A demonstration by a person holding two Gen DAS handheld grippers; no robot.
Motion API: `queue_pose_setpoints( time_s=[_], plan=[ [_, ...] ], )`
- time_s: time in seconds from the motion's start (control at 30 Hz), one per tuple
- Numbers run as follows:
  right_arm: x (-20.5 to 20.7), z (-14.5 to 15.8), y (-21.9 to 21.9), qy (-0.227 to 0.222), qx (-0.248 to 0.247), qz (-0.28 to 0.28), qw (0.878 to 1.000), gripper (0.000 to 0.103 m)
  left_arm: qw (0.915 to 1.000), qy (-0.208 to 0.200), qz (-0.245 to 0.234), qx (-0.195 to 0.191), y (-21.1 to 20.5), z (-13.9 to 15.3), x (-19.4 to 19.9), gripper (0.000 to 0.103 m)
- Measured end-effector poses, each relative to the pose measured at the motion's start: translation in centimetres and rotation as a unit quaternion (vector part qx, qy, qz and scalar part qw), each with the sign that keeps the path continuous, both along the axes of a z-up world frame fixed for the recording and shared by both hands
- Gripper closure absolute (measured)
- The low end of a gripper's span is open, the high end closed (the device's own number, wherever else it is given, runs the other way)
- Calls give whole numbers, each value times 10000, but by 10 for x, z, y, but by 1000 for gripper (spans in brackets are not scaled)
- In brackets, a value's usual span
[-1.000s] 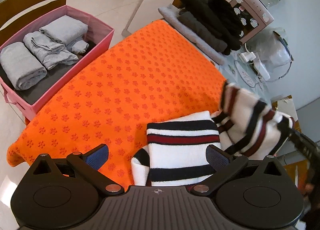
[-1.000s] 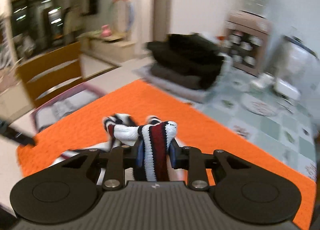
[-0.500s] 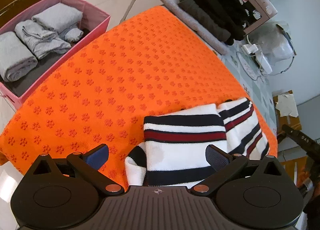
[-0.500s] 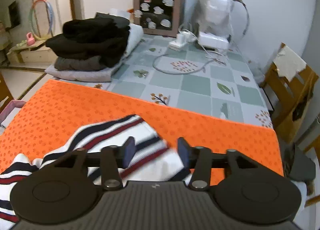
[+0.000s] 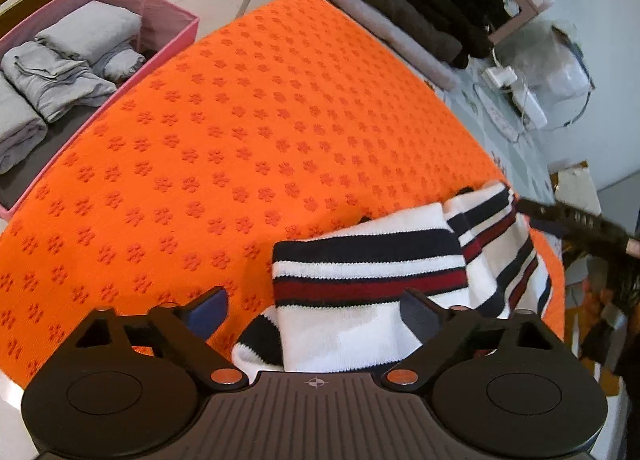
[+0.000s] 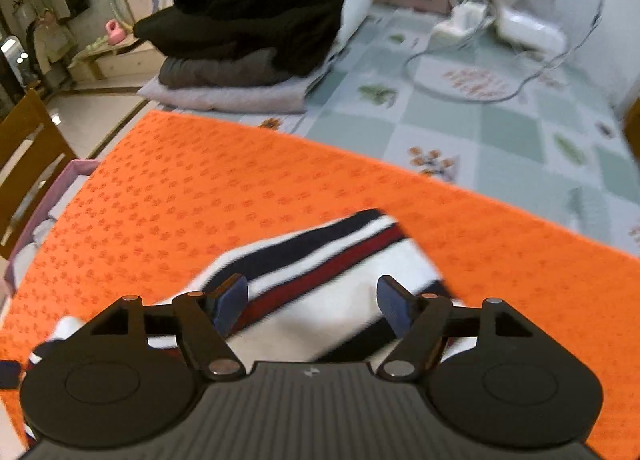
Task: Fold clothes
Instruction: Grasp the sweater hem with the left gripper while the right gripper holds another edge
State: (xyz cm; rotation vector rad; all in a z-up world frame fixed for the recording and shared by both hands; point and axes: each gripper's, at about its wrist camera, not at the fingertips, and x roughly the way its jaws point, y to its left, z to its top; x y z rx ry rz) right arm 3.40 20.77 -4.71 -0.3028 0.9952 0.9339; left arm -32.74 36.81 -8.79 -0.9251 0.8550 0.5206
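Observation:
A white knit garment with navy and red stripes [image 5: 372, 272] lies partly folded at the near right corner of the orange mat [image 5: 240, 140]. My left gripper [image 5: 316, 308] is open and empty, hovering just above the garment's near edge. The garment also shows in the right wrist view [image 6: 320, 260], lying flat on the mat [image 6: 240, 188]. My right gripper [image 6: 312, 300] is open and empty just above it. A dark finger of the right gripper [image 5: 576, 220] shows at the right edge of the left wrist view.
A pink bin [image 5: 168, 16] with folded grey clothes [image 5: 60, 72] stands left of the mat. A stack of dark clothes [image 6: 248, 32] on a grey cushion sits at the far end. Chargers and cables [image 6: 520, 28] lie on the tiled tablecloth. A wooden chair [image 6: 24, 164] stands left.
My right gripper let go of the striped sleeve, laid it flat on the mat and opened wide. The left gripper stayed open and shifted slightly forward.

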Motion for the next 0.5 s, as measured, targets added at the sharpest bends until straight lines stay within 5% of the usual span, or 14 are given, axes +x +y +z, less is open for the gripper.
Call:
queue_pose_setpoints(
  time_s=[0.3,0.33,0.4,0.5],
  plan=[
    [-20,-19,46,-207,-282,385,9986,30,9993,-9,-340,126,-5,-10,24,32],
    [-22,-21,48,-279,-332,420,9982,34,9991,6,-385,152,-6,-11,26,34],
    [-24,-24,48,-323,-389,524,9973,73,9989,-18,-430,195,-7,-11,26,36],
    [-24,-20,39,-270,-252,450,9983,86,9986,-49,-468,227,-7,-12,23,41]
  ],
)
